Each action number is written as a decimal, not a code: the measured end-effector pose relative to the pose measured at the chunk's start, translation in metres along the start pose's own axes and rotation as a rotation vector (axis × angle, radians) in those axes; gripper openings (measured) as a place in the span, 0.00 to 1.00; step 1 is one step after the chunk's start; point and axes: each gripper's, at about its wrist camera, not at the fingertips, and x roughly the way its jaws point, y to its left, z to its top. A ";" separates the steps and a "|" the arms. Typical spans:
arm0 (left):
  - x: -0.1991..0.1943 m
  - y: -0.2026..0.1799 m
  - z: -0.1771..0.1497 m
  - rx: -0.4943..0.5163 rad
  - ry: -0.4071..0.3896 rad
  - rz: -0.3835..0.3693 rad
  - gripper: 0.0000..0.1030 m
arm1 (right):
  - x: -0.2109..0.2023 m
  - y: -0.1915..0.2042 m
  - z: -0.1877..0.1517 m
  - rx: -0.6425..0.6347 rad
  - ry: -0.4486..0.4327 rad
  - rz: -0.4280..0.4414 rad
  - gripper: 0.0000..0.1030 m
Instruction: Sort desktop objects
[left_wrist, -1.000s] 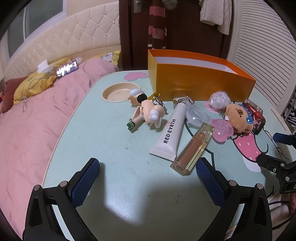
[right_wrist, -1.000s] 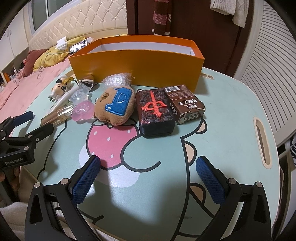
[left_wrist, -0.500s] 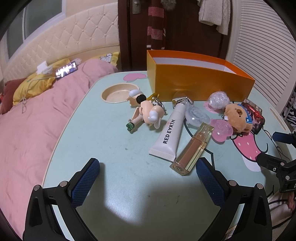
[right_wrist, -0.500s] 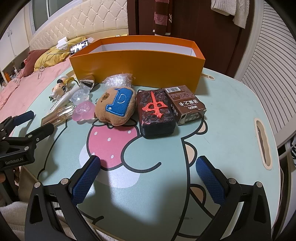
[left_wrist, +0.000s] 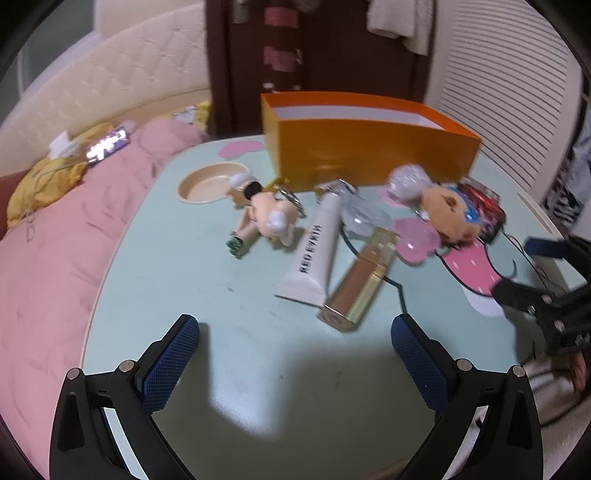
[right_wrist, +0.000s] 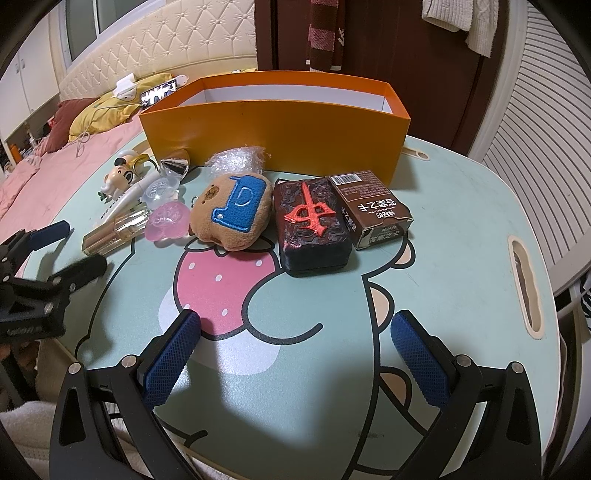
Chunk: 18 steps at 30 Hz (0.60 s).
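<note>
An open orange box (left_wrist: 369, 147) (right_wrist: 273, 118) stands at the back of the pale green table (left_wrist: 166, 295). In front of it lie a small figurine (left_wrist: 269, 218), a white RED EARTH tube (left_wrist: 314, 251), a gold lip gloss (left_wrist: 362, 284), a pink jelly piece (right_wrist: 168, 219), a brown plush bear (right_wrist: 236, 206), a dark block with a red sign (right_wrist: 312, 225) and a brown carton (right_wrist: 373, 206). My left gripper (left_wrist: 295, 358) is open and empty, short of the tube. My right gripper (right_wrist: 295, 358) is open and empty, short of the dark block.
A cream dish (left_wrist: 208, 182) sits at the table's back left. A crumpled clear wrap (right_wrist: 236, 160) and a clear lid (right_wrist: 159, 192) lie by the box. A pink bed (left_wrist: 55, 240) borders the table's left side. A slot handle (right_wrist: 526, 288) cuts the right rim.
The left wrist view has shifted and blurred, with the objects sliding slightly left and down in it. The right view is nearly unchanged. Both grippers stay open.
</note>
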 end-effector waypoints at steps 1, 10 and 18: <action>-0.003 0.001 0.000 -0.014 -0.009 0.001 1.00 | 0.000 0.000 0.000 0.000 -0.001 0.000 1.00; -0.040 0.036 0.044 -0.078 -0.183 -0.058 0.95 | 0.000 -0.002 -0.001 -0.007 -0.011 0.008 1.00; 0.016 0.052 0.083 -0.062 -0.063 -0.089 0.69 | 0.001 -0.003 0.000 -0.017 -0.025 0.017 1.00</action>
